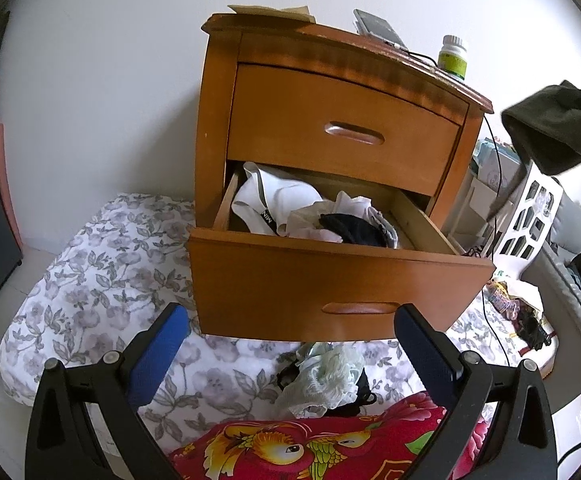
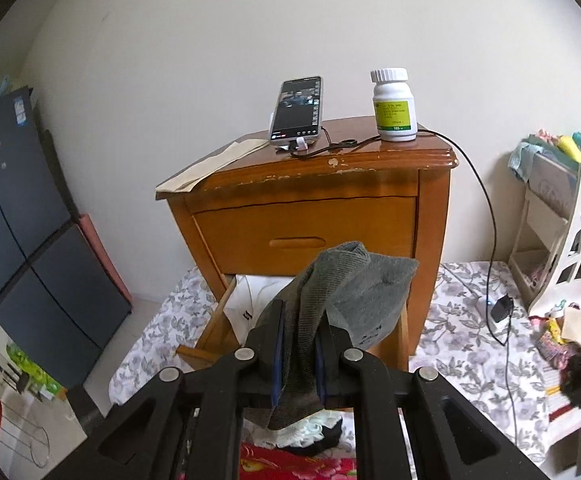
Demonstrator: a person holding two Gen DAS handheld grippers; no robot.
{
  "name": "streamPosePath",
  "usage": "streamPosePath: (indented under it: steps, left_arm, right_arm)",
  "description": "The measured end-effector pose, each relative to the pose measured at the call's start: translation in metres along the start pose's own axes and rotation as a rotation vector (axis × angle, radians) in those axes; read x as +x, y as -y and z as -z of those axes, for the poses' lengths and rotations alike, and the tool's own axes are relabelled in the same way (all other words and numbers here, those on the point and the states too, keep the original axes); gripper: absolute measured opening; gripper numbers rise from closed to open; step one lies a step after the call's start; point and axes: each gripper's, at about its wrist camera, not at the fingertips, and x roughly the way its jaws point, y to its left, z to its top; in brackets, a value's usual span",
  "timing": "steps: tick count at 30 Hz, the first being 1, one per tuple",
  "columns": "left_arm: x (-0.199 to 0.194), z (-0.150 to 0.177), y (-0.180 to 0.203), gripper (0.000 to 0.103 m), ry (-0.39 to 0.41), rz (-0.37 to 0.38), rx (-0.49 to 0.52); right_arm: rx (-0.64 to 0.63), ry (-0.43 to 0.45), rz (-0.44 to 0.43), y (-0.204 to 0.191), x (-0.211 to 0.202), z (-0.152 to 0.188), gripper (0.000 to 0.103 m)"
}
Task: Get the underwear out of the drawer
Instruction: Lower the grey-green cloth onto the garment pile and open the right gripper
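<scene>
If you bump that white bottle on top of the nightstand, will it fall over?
Probably, yes. The white pill bottle stands upright and taller than it is wide, so a sideways bump would likely tip it. It is round, so once down it may roll, and it sits near the edge of the nightstand. It looks like plastic, so it probably would not break.

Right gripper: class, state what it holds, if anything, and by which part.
The right gripper is shut on a grey garment, pinched at a bunched fold near its lower end; the rest rises beyond the fingertips.

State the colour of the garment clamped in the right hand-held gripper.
Grey, ribbed knit garment, seen best in the right wrist view.
</scene>
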Motion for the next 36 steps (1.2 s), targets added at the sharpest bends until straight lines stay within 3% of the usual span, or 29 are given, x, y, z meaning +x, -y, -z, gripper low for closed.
streamPosePath:
  steps: [9, 16, 30, 36]
  left_arm:
    - [-0.007, -0.002, -0.001, 0.102, 0.011, 0.001, 0.000]
    - [-0.011, -0.002, 0.000, 0.102, 0.018, 0.005, 0.003]
    - [-0.003, 0.002, -0.001, 0.103, -0.009, 0.004, 0.007]
    - [0.002, 0.004, -0.003, 0.102, -0.022, -0.001, 0.007]
  right_arm:
    - [-0.036, -0.009, 0.005, -0.004, -0.034, 0.014, 0.013]
    - [-0.077, -0.070, 0.049, -0.002, -0.035, 0.048, 0.013]
    - [-0.028, -0.386, 0.057, 0.017, 0.086, 0.136, 0.014]
    - [-0.013, -0.456, 0.037, 0.012, 0.123, 0.151, 0.015]
